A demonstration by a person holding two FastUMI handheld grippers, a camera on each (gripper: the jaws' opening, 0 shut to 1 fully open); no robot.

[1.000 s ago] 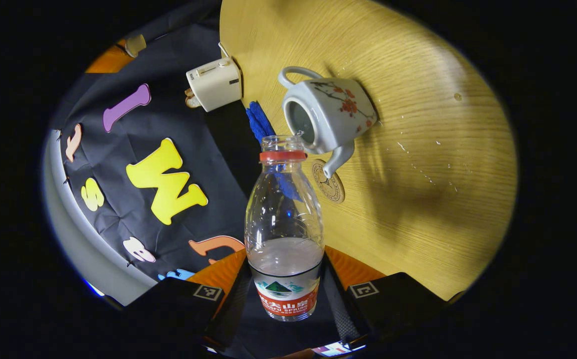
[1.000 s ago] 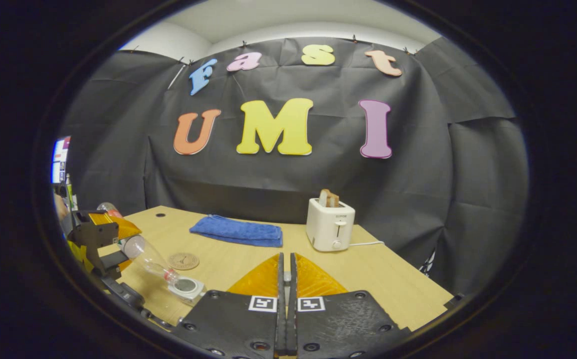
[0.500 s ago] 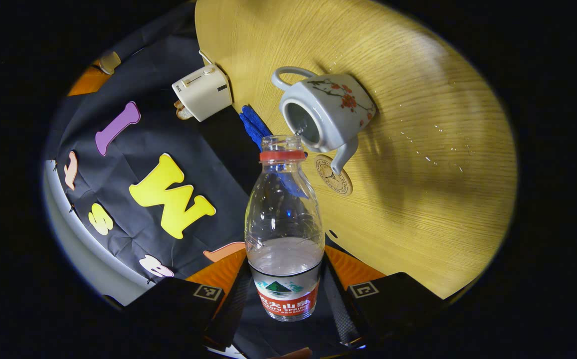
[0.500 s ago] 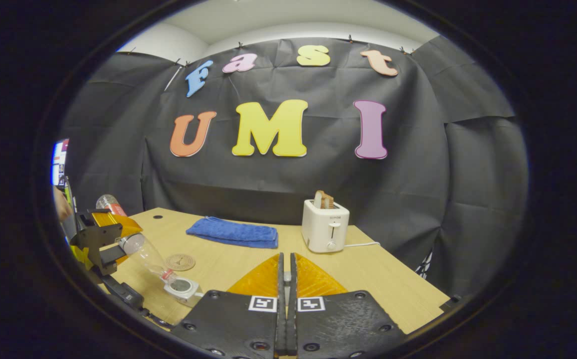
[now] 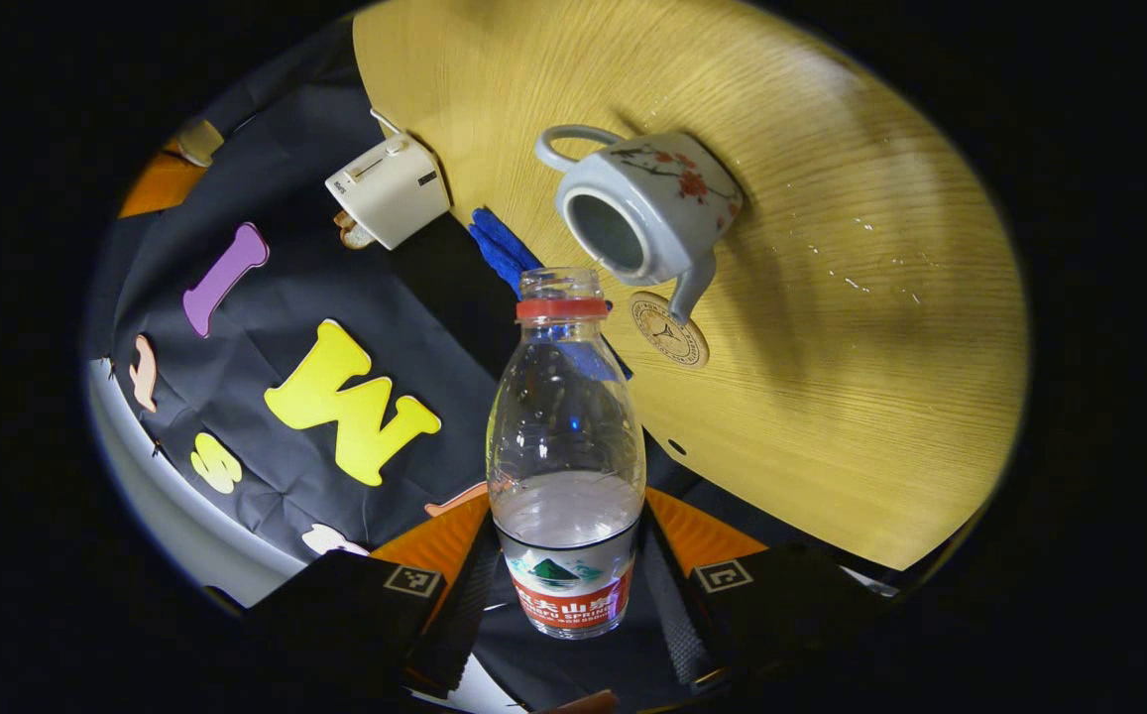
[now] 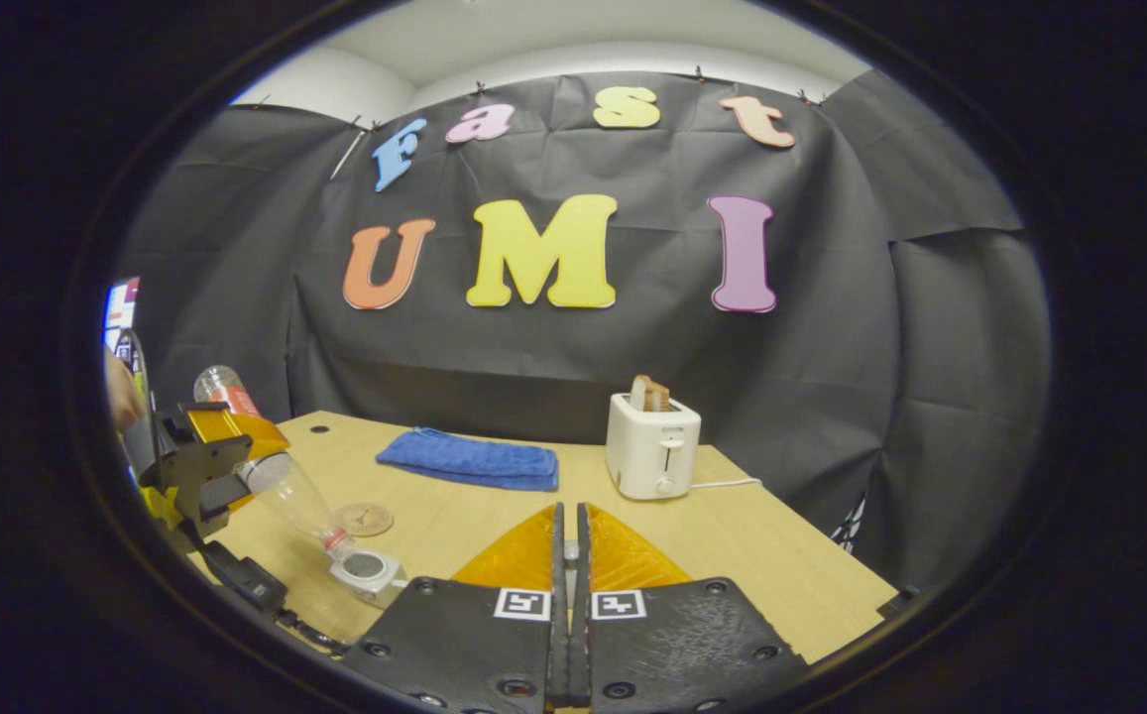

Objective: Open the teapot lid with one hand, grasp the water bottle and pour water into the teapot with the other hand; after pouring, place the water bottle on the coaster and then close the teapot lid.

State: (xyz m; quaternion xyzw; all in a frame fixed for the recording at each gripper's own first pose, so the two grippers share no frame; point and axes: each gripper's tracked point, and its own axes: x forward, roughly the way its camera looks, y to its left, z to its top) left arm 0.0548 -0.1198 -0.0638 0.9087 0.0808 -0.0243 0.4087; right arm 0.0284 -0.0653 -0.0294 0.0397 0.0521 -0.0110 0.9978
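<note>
Left gripper: the left gripper (image 5: 567,585) has its two fingers clamped on the lower body of the water bottle (image 5: 566,446), one on each side of the label band; in the right gripper view this gripper (image 6: 204,474) is at the far left, held by a hand (image 6: 123,392), with the bottle (image 6: 286,486) tilted neck-down.
Water bottle: clear plastic, cap off, a red ring at the neck, some water inside; its mouth is close by the teapot opening, with a small gap visible between them in the left gripper view.
Teapot: the white porcelain teapot (image 5: 644,210) with red blossom painting stands on the wooden table (image 5: 860,377), lid off, its round opening dark; in the right gripper view its open top (image 6: 365,567) sits right under the bottle's neck.
Coaster: the round wooden coaster (image 5: 670,331) lies flat on the table just beside the teapot, on the spout side; the spout tip overlaps it in the left gripper view.
Right gripper: the right gripper (image 6: 567,595) has its jaws together with a narrow slit between them; whether they pinch the lid cannot be told. It is to the right of the teapot, above the table's near edge.
Toaster: the white toaster (image 6: 652,448) with bread slices in it stands behind the teapot, near the back edge of the table.
Cloth: a folded blue towel (image 6: 471,460) lies behind the teapot, between the coaster and the toaster.
Table surface: small water droplets (image 5: 846,268) are scattered beside the teapot.
</note>
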